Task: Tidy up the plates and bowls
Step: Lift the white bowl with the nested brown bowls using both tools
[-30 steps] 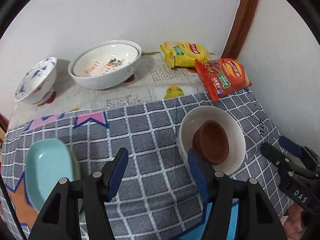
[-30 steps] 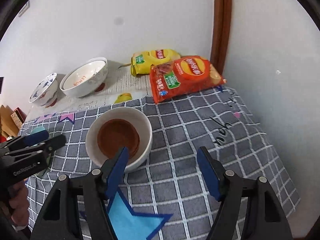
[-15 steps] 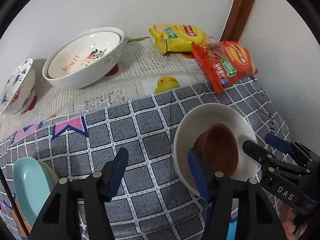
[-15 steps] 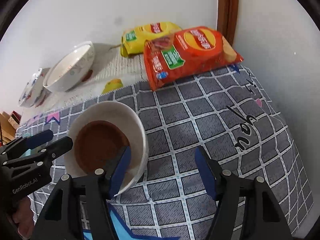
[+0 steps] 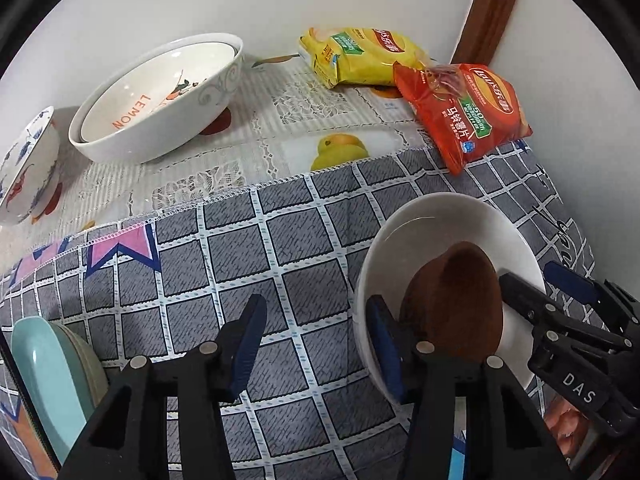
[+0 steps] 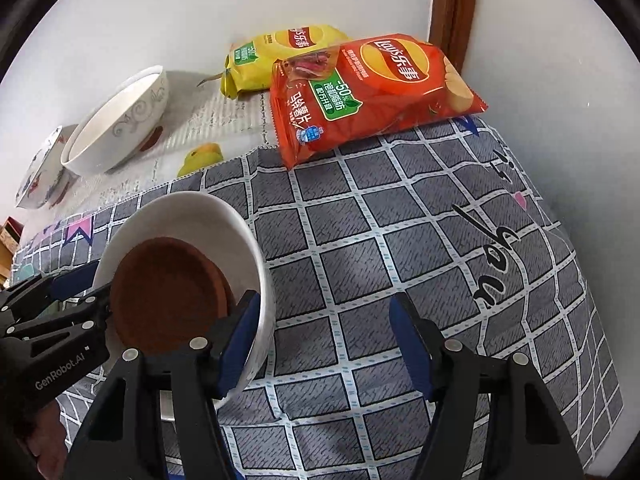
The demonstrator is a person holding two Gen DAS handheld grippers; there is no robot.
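Your left claw (image 5: 316, 344) is closing astride the near rim of the white bowl (image 5: 436, 216) on the checked bench cloth (image 5: 280, 248), brown saucer (image 5: 460, 300) inside, while your right claw (image 6: 326, 344) straddles the opposite rim, parted, so clamp both rims squarely before lifting.

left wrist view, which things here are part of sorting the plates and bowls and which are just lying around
Part of the job:
white bowl
brown clay saucer inside it
large white "LEMON" bowl
blue-patterned white bowl
stacked teal plates

Just lying about:
yellow crisp bag
red crisp bag
grey checked cloth
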